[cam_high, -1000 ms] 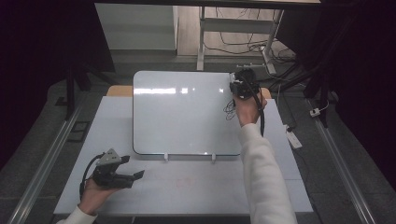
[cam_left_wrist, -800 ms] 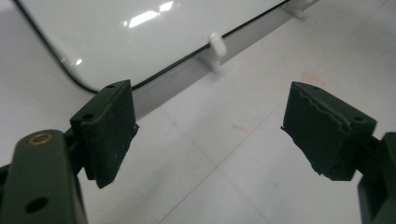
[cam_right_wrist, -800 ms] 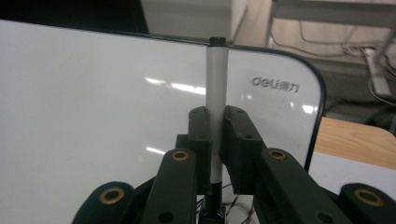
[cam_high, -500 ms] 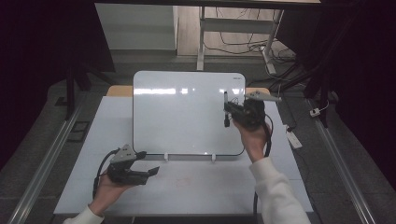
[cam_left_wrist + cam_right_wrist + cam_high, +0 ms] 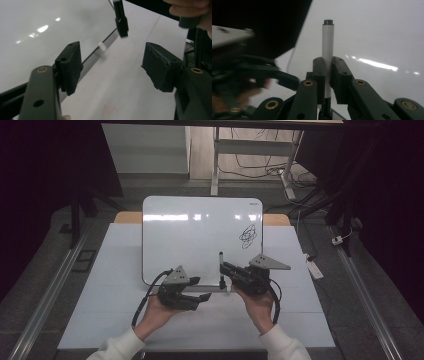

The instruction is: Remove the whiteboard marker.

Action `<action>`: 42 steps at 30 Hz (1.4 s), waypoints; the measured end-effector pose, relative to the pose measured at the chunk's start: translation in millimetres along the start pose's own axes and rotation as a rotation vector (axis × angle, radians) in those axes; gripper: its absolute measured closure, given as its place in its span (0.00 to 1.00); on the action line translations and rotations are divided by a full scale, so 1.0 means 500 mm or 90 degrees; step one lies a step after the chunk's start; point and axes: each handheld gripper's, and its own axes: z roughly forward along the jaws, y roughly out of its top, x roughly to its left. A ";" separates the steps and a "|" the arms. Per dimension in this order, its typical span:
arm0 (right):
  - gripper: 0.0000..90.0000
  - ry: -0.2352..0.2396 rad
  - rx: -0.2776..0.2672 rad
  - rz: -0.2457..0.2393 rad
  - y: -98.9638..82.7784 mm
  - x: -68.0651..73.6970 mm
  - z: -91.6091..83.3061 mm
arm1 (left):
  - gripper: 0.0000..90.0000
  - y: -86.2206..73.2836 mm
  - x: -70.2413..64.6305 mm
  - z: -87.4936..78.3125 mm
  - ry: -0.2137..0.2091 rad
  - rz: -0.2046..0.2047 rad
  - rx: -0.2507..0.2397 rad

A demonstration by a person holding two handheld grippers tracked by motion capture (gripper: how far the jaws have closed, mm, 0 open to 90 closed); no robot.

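A whiteboard (image 5: 200,237) lies on the white table (image 5: 120,285), with a black scribble (image 5: 248,236) near its right edge. At the board's front edge my right gripper (image 5: 224,270) is shut on a white marker (image 5: 220,266), held upright in the high view. The right gripper view has its pads (image 5: 338,72) clamped on the marker's barrel (image 5: 327,41). Just left of it, my left gripper (image 5: 200,296) is open and has just been closing, with nothing between its pads (image 5: 71,66). The marker's black end (image 5: 121,23) hangs beyond them.
A small white clip (image 5: 102,47) sits on the board's front edge. Bare table lies to the left and in front of the board. A white device (image 5: 315,268) lies on the floor at the right. Floor rails (image 5: 47,295) run along both sides of the table.
My right gripper came from the board's upper right down to its front edge, carrying the marker. My left gripper moved right toward it, and its jaws narrowed.
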 end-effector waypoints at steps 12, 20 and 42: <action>0.90 0.045 -0.031 -0.016 -0.029 0.045 -0.005 | 0.83 0.001 -0.012 0.026 -0.041 0.039 0.011; 0.81 0.064 0.013 -0.034 -0.036 0.044 -0.018 | 0.86 0.000 -0.018 0.027 -0.026 0.091 0.056; 0.90 0.104 0.180 -0.105 -0.042 0.052 -0.006 | 0.86 0.010 -0.027 0.020 -0.073 0.156 0.088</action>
